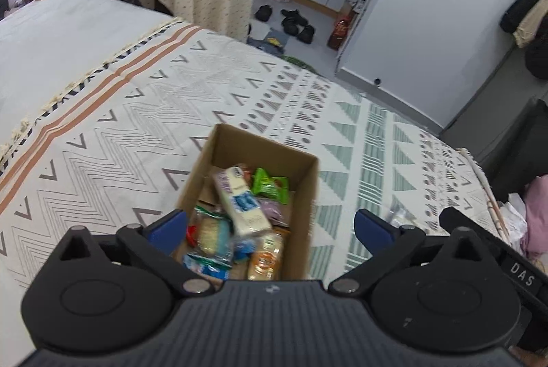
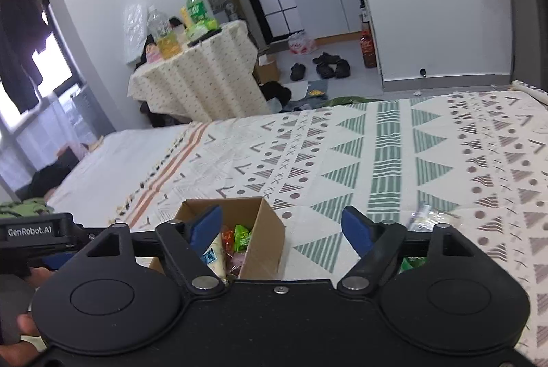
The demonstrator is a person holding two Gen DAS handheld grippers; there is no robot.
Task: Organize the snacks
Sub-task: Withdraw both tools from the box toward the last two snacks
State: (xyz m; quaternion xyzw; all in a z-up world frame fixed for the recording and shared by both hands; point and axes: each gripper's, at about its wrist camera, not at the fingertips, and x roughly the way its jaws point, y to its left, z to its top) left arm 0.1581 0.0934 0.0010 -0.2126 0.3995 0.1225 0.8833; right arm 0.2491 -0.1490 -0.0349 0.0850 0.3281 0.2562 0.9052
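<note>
**Both grippers open above the snack box**

Now the left gripper (image 1: pixel 270 226) hangs over an open cardboard box (image 1: pixel 301 195) that sits on a patterned bedspread (image 1: pixel 137 134); its blue-padded jaws stand spread wide, with nothing between them. Inside the box lie several wrapped snacks: a long pale packet (image 1: pixel 239 202) resting slantwise on top of the others, a green packet (image 1: pixel 269 184) toward the far wall, a blue-and-white packet (image 1: pixel 209 237) and an orange-labelled one (image 1: pixel 265 259) at the near end.

From the right wrist view, the right gripper (image 2: pixel 281 226) also has its jaws parted and empty, with the same box just below its left finger. A clear-wrapped packet (image 2: pixel 430 218) lies on the bedspread beside the right finger, outside the box; its contents are too blurred to name, though something green (image 2: pixel 412 264) seems to lie next to it.
</note>
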